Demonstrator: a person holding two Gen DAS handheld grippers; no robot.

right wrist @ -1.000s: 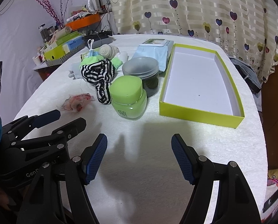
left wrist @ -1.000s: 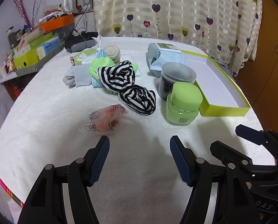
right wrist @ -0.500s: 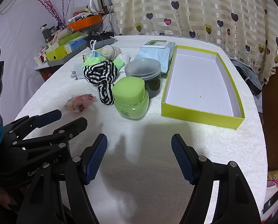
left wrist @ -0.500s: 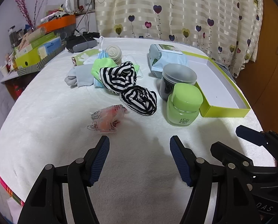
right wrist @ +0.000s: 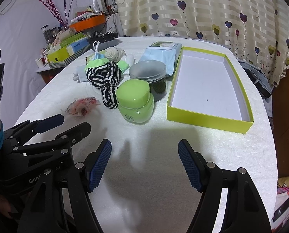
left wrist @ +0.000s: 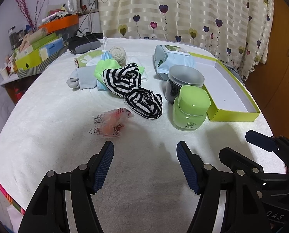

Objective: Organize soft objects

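On the white-covered table lie two black-and-white striped cloth bundles, one large (left wrist: 123, 79) (right wrist: 103, 74) and one small (left wrist: 144, 103) (right wrist: 109, 96). Behind them sit green cloth (left wrist: 103, 69), grey socks (left wrist: 82, 78) and a beige rolled bandage (left wrist: 117, 53). A pink crinkled packet (left wrist: 109, 125) (right wrist: 82, 105) lies closest to me. The empty yellow-green box (right wrist: 208, 85) (left wrist: 231, 89) stands at the right. My left gripper (left wrist: 144, 151) is open above bare cloth just short of the packet. My right gripper (right wrist: 144, 149) is open too, in front of the box and the green jar (right wrist: 135, 103).
A dark jar with a grey lid (right wrist: 149, 77) and a blue wet-wipes pack (right wrist: 163, 52) stand behind the green jar. A cluttered side shelf with boxes (left wrist: 35, 54) and an orange tray (right wrist: 88, 22) is at the left. A heart-patterned curtain (left wrist: 183, 9) hangs behind.
Both grippers have edged slightly forward toward the objects; both remain open and nothing on the table has moved.
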